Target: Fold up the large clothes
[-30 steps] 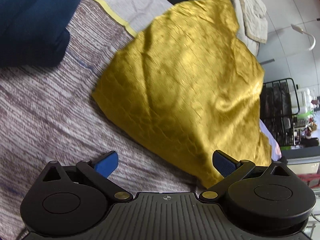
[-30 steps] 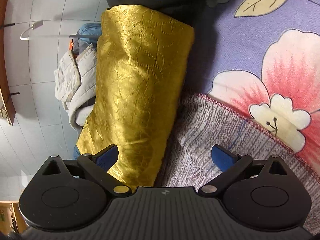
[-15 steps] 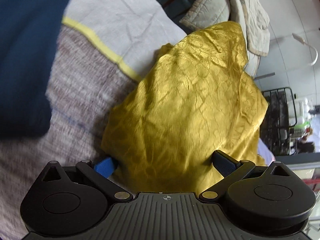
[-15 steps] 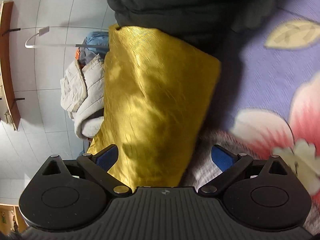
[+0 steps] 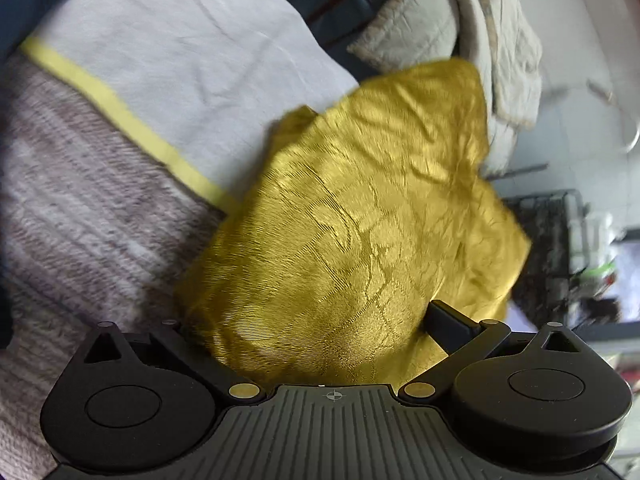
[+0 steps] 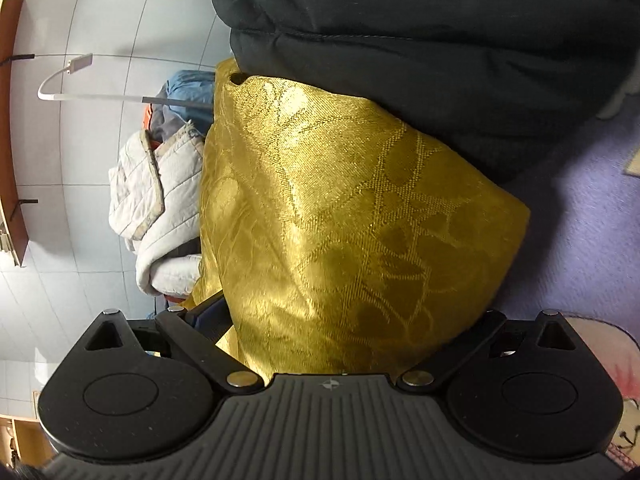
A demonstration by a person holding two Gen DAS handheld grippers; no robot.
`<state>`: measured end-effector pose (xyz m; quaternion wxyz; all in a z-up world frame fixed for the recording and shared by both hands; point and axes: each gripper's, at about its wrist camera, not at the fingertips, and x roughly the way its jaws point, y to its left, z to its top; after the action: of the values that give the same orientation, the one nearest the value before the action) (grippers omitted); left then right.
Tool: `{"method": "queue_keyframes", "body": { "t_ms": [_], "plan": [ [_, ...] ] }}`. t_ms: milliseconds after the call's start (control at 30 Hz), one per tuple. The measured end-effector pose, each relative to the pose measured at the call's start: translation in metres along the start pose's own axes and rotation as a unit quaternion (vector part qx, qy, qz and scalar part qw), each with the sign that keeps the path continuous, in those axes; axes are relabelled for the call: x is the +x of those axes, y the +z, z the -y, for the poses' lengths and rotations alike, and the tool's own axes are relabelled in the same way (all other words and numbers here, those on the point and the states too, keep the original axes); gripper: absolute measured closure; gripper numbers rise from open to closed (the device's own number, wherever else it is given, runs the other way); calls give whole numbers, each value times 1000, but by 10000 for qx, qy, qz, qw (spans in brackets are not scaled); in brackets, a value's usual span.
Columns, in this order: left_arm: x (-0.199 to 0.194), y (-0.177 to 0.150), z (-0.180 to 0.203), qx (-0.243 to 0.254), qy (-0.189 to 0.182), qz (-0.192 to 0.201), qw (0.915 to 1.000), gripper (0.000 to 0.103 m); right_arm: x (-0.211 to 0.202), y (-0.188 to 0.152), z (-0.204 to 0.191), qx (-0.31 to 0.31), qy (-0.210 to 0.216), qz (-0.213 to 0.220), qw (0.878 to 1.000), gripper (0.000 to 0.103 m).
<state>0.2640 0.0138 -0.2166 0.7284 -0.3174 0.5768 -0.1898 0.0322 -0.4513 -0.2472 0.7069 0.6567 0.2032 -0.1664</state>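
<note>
Here, in the left wrist view, the left gripper (image 5: 320, 328) points forward and down, its jaws spread wide with the gold cloth (image 5: 360, 220) bunched between them. Left of it lie a grey knit blanket (image 5: 72, 208) and a white sheet (image 5: 180, 60); the cloth's long axis runs ahead and rightward toward a quilted pile (image 5: 500, 40).

In the right wrist view, the right gripper (image 6: 340, 320) also stands wide apart, straddling the gold cloth (image 6: 340, 220), which stretches ahead. A dark garment (image 6: 440, 40) overlaps its far end; purple bedding (image 6: 580, 220) lies right.
</note>
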Motion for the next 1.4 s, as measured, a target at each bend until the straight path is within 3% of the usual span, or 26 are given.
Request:
{"method": "queue_keyframes", "body": {
  "t_ms": [100, 233, 300, 467, 567, 867, 1133, 1267, 1400],
  "plan": [
    [6, -2, 9, 153, 128, 54, 9998, 0, 7, -1, -5, 32, -44, 78, 10000, 4],
    [-1, -11, 15, 233, 188, 223, 9993, 0, 9, -4, -15, -216, -270, 169, 9993, 24],
    [-10, -21, 14, 308, 191, 258, 9990, 0, 9, -7, -15, -219, -244, 181, 9993, 29],
    [-19, -33, 30, 810, 234, 322, 9959, 0, 4, -12, -21, -239, -138, 199, 9994, 50],
    [-28, -43, 47, 1233, 427, 398, 9906, 5, -3, -18, -29, -473, -220, 224, 9984, 56],
    [-80, -76, 62, 1827, 125, 509, 9818, 17, -45, -45, -78, -1647, -45, 178, 9862, 62],
    [-110, -125, 51, 2012, 172, 386, 9786, 18, -104, -67, -78, -2019, -73, -1, 9794, 63],
    [-113, -128, 44, 1836, 134, 389, 9821, 19, -124, -76, -76, -2223, -93, -111, 9749, 63],
    [-126, -108, 67, 2019, 57, 771, 9764, 23, -126, -91, -84, -2443, -7, -235, 9694, 63]
  ]
}}
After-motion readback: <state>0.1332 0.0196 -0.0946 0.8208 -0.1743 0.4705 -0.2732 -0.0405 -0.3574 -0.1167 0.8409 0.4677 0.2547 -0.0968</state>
